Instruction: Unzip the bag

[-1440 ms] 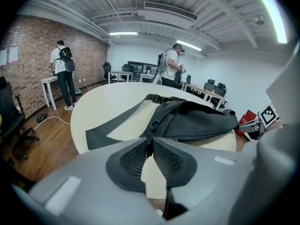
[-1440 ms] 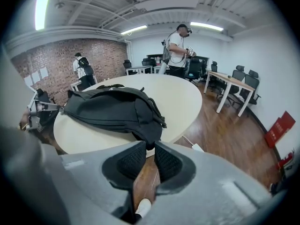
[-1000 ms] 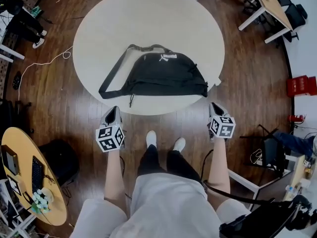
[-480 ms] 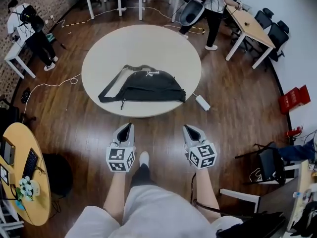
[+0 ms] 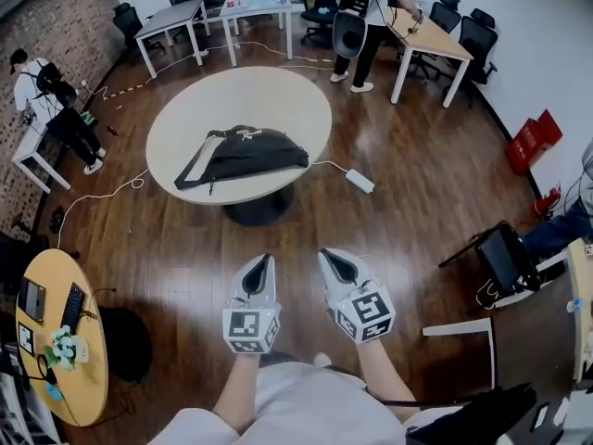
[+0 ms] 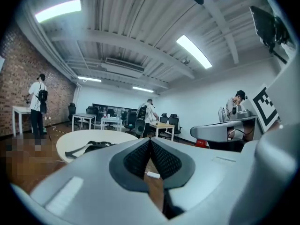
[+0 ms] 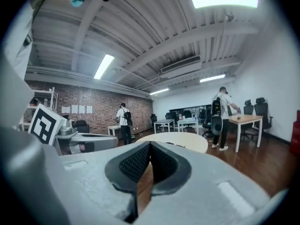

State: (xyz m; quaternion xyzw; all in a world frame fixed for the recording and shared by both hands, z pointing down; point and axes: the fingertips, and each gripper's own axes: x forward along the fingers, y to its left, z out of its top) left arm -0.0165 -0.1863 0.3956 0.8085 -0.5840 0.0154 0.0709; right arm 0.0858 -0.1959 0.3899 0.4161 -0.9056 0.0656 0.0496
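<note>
The black bag lies on the round cream table, its strap looped to the left; whether its zip is open is too small to tell. Both grippers hover over the wooden floor well short of the table, side by side. My left gripper is shut with nothing in it, and so is my right gripper. In the left gripper view the shut left gripper points level at the table with the bag on it. The right gripper view shows the right gripper shut, the table far ahead.
A white power strip with its cable lies on the floor right of the table. A person stands by desks at the back, another person at the far left. A small yellow round table stands at lower left.
Both grippers have drawn back from the table's near edge, risen and come closer together. The table and bag now sit much farther away and look smaller.
</note>
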